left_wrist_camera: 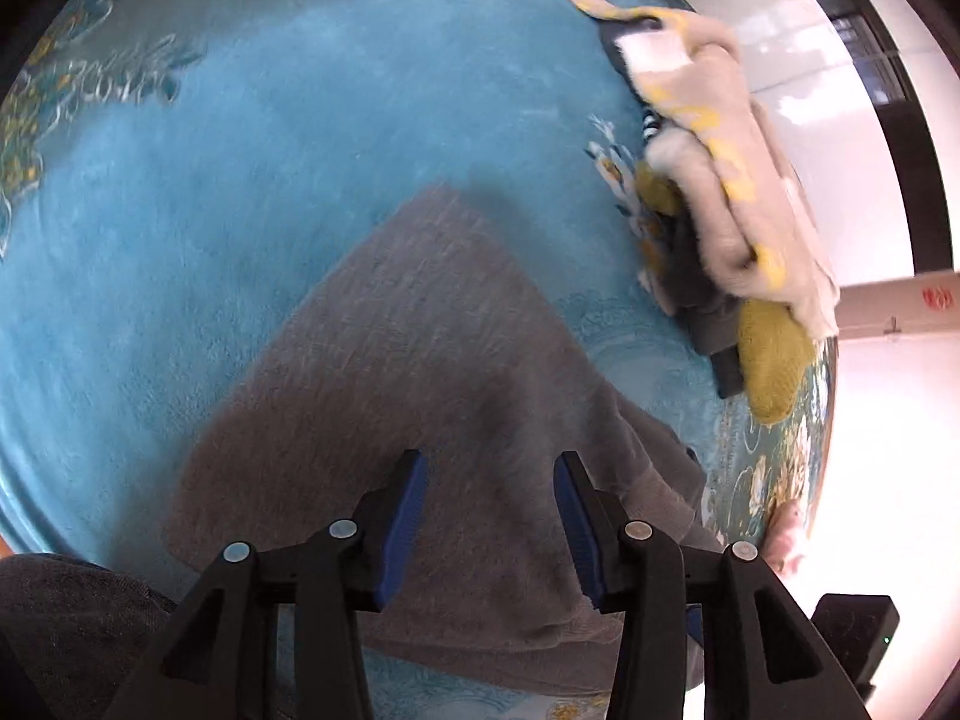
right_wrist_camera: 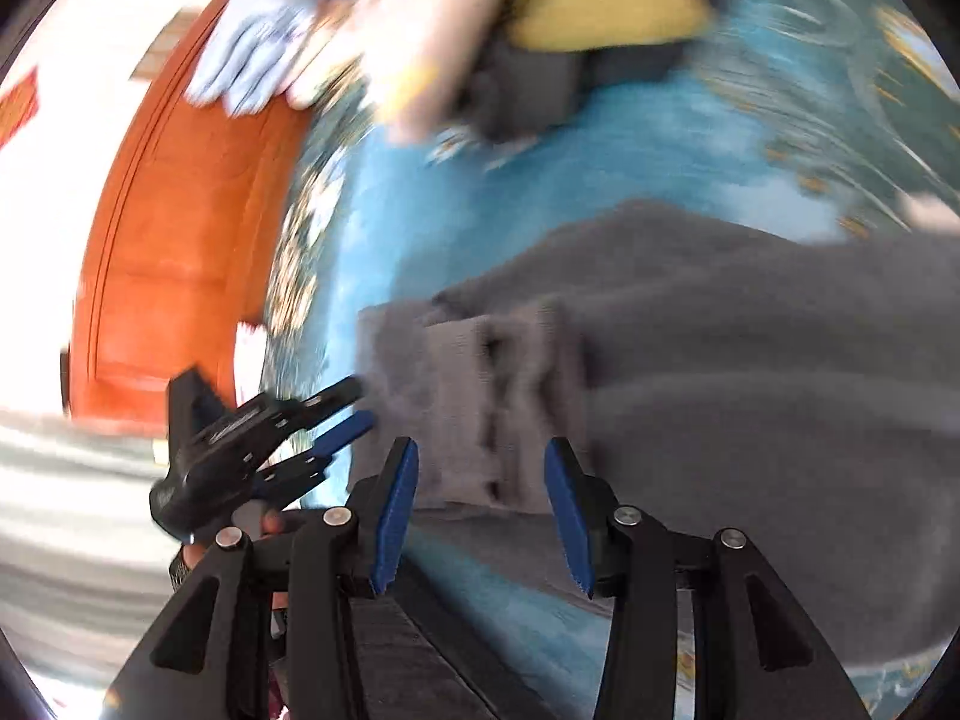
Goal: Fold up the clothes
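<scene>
a: our left gripper (left_wrist_camera: 491, 480) hangs with jaws apart and nothing clamped; the grey knitted garment (left_wrist_camera: 414, 348) lies on the blue patterned rug (left_wrist_camera: 240, 180) under and ahead of them.

b: our right gripper (right_wrist_camera: 480, 468) is parted too, empty, with the garment's ribbed cuff (right_wrist_camera: 474, 402) just ahead between the jaws. we judge the folding is partly done.

a: beyond the jaws, the heap of cream, yellow and dark clothes (left_wrist_camera: 720, 204) is left to fold.
</scene>
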### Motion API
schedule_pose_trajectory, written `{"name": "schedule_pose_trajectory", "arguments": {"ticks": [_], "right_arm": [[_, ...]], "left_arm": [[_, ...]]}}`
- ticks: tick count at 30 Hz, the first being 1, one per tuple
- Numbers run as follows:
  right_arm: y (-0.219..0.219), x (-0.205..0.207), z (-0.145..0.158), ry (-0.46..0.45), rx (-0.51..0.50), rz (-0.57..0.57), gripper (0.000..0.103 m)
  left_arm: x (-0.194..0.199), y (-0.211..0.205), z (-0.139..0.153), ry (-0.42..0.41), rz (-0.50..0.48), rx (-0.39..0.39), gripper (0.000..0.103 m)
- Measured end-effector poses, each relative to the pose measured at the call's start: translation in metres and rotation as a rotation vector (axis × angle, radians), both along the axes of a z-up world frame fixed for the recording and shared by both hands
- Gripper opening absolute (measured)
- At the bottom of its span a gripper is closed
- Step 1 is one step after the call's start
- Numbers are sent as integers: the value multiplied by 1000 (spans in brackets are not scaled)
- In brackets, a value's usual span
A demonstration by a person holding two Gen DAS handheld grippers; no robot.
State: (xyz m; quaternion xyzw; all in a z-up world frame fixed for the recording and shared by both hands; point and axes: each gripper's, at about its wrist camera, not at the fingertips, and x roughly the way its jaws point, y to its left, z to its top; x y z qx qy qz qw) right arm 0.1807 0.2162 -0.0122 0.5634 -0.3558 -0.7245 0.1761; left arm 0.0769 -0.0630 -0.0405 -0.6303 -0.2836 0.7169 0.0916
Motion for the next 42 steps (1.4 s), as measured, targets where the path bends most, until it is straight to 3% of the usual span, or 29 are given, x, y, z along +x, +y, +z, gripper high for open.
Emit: {"name": "schedule_pose_trajectory", "arguments": {"ticks": [5,9,14,18,22,25,27,28,29,32,34,37,40,42], "right_arm": [[-29,-18,-13,-21,57,81,45],[-21,-20,-31,-64,98,46,45],[-21,-32,-33,-79,8,-20,45],[-31,-37,-37,-102,49,34,45],[-21,-31,-55,-167,17,-42,45],[-21,-32,-54,-157,12,-42,45],[-26,-34,-48,-134,10,-35,37],[-29,-35,-45,-125,16,-32,17],[-32,-36,-41,-118,23,-25,4],[-36,-41,-20,-63,2,7,4],[-34,-38,8,20,-21,37,4],[-21,-33,32,88,1,50,4],[-4,-33,13,27,94,22,4],[5,-34,-25,-94,124,-12,4]], "left_arm": [[4,-13,-4,-3,55,81,52],[2,-23,-7,-5,82,133,56],[3,-25,-9,-5,72,131,56],[0,-25,-13,-14,81,144,57],[1,-25,-12,-9,81,151,57],[1,-24,-12,-5,82,157,58],[1,-23,-12,-2,81,161,58],[1,-23,-11,2,81,164,58],[1,-24,-10,8,83,172,58],[2,-25,-7,26,87,209,59],[2,-25,-7,28,82,239,61],[1,-22,-8,22,60,284,62],[0,-18,-7,12,44,250,62],[-1,-15,-9,-8,28,214,62]]}}
